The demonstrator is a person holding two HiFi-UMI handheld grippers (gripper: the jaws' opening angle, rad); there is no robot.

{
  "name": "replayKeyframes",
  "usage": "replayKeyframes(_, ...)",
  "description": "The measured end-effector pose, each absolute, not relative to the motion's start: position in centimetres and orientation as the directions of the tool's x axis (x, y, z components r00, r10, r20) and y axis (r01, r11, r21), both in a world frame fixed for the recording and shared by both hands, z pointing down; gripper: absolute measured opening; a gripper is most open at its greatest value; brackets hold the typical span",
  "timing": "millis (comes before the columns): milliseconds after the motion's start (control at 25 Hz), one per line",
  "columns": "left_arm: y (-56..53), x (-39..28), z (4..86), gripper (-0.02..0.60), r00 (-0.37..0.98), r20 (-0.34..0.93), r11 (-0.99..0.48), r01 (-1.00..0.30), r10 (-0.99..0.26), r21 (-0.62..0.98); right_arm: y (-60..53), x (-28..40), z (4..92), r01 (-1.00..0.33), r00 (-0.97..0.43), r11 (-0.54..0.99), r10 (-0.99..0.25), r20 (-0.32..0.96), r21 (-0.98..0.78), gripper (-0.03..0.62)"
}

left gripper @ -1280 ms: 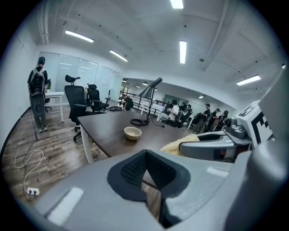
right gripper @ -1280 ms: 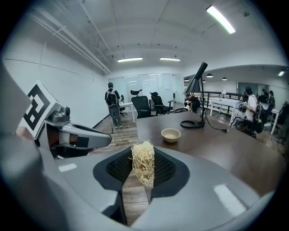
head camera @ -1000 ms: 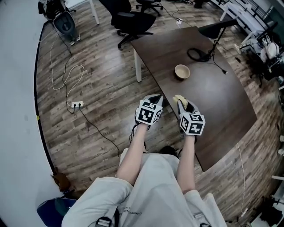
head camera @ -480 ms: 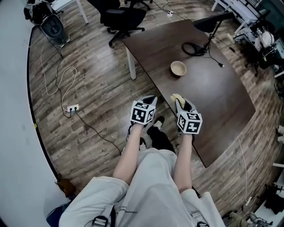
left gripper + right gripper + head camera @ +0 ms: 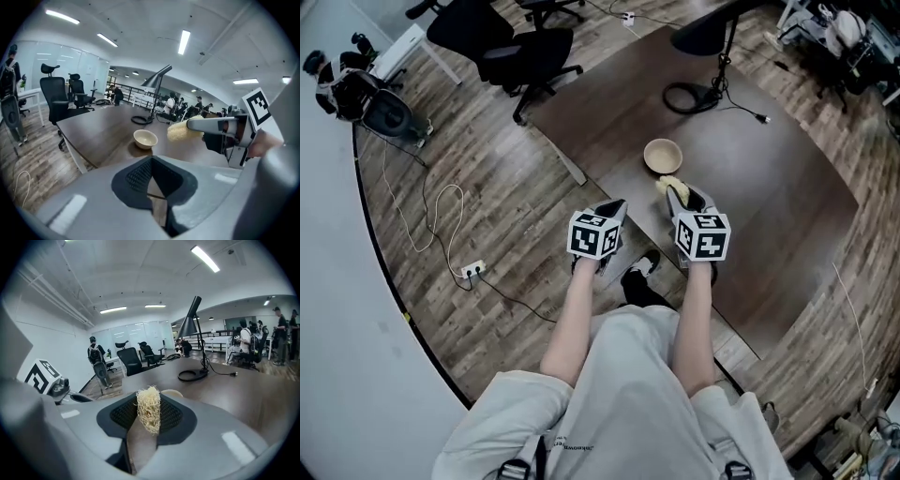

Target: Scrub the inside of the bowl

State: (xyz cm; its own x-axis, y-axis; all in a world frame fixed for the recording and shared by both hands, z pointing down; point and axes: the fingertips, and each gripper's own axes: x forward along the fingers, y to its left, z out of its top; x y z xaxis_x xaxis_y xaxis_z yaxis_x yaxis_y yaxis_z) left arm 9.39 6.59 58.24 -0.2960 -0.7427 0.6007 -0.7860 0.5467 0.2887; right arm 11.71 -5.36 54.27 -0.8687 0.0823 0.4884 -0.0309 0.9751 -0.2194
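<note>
The bowl (image 5: pixel 663 156) sits upright on the dark surface (image 5: pixel 759 197), a little above centre in the head view. It lies directly ahead of the right claw (image 5: pixel 682 194) and slightly to the left of its line, near but not touching. The left claw (image 5: pixel 615 208) hangs off the surface's edge, over the wooden floor, and is clearly the farther of the two. So the reach to the bowl looks like the right claw's job: forward, then down into the opening. The right claw is clamped on a pale yellow fibrous scrubber (image 5: pixel 149 408), whose frayed tuft sticks out past the jaw tips with its long axis pointing at the bowl. The bowl's rim only just peeks out behind the tuft in the right gripper view. The left claw (image 5: pixel 152 160) has its jaws drawn together with nothing between them. In the left gripper view the bowl is small, round and cream-tan, with a smooth inside that appears empty.
</note>
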Motion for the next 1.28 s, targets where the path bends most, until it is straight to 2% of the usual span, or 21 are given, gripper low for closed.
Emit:
replayKeyframes(360, 4.4, 0.2, 56.5, 0.0, -0.32, 0.594, 0.542, -0.805, -0.738, 0.239, -8.0, 3.3, 54.8, -0.015, -0.86, 0.976, 0.099, 0.501, -0.219, 0.132)
replayKeyframes(760, 1.4, -6.0, 57.7, 0.0, -0.276, 0.633, 0.507, -0.835, -0.723, 0.214, -12.1, -1.2, 57.1, -0.07, -0.835, 0.977, 0.053, 0.547, -0.201, 0.132)
replayKeyframes(1000, -0.8, -8.6, 58.4, 0.0, -0.167, 0.692, 0.341, -0.932, -0.703, 0.122, -13.1, -1.3, 58.6, -0.01, -0.814, 0.992, 0.064, 0.578, -0.124, 0.132)
replayKeyframes(1280, -5.4, -10.8, 60.6, 0.0, 0.006, 0.736, 0.1, -0.99, -0.677, 0.1, -15.0, -0.1, 60.0, -0.105, -0.787, 0.989, -0.016, 0.617, -0.108, 0.132)
